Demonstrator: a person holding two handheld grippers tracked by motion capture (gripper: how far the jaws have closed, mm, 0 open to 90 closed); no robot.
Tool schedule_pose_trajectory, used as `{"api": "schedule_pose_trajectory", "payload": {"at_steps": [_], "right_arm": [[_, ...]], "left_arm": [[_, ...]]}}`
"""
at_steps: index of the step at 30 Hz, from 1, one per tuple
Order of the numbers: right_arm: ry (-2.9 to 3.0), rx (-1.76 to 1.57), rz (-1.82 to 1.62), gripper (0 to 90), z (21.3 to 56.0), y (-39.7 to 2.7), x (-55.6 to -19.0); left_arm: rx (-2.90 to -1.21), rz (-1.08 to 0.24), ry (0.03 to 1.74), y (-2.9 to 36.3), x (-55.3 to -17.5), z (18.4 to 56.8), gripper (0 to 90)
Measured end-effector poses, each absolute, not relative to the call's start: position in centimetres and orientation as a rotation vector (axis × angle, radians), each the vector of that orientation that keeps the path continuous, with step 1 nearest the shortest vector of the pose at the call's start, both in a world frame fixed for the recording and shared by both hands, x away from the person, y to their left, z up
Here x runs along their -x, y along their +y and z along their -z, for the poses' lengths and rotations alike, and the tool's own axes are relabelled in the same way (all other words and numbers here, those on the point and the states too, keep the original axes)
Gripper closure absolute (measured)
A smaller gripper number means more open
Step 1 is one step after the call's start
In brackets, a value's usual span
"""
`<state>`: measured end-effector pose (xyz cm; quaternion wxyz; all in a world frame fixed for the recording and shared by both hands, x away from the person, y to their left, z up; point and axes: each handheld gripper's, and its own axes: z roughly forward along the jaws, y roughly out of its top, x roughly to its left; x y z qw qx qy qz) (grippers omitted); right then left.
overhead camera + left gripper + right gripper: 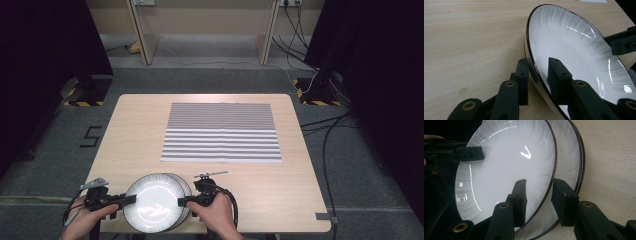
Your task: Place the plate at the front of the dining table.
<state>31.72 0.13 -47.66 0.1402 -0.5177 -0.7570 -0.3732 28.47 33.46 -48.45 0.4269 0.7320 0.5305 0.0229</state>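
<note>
Two plates sit stacked at the near edge of the surface [125, 130], around six o'clock in the high view. The top plate [150, 202] is white with a dark rim and faint grey streaks toward the edge; the lower plate [571, 157] peeks out on one side, so the stack is slightly offset. That offset is probably what lets the jaws reach the upper rim alone.

Both grippers meet the top plate from opposite sides, at nine and three o'clock. The left gripper [537, 75] has one jaw under the rim and one over it, closed on the plate's edge. The right gripper [537, 195] likewise straddles the rim of the top plate, one jaw on its white face and one behind it, between the two plates; the jaws look pinched on it, though contact on the hidden side cannot be confirmed. Gripping at opposite points would keep a wide, shallow dish level when raised.

Beyond the plates, toward twelve o'clock, lies a striped mat [221, 132], flat and bare, a likely destination.
</note>
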Motion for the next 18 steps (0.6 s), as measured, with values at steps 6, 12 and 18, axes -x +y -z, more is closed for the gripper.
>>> {"api": "schedule_pose_trajectory", "payload": {"at_steps": [6,12,18], "right_arm": [[-2.143,1.521,1.102,61.6,47.8,0.0,-31.4],[-2.034,1.537,1.163,61.7,48.4,-0.7,-31.4],[-2.008,1.559,1.201,63.8,48.6,-0.8,-31.2]], "left_arm": [[-1.793,-0.015,1.345,33.6,-28.6,48.7,71.0],[-1.788,-0.001,1.346,33.6,-28.6,48.8,71.2],[-1.769,0.027,1.357,33.6,-28.7,49.0,72.4]]}}
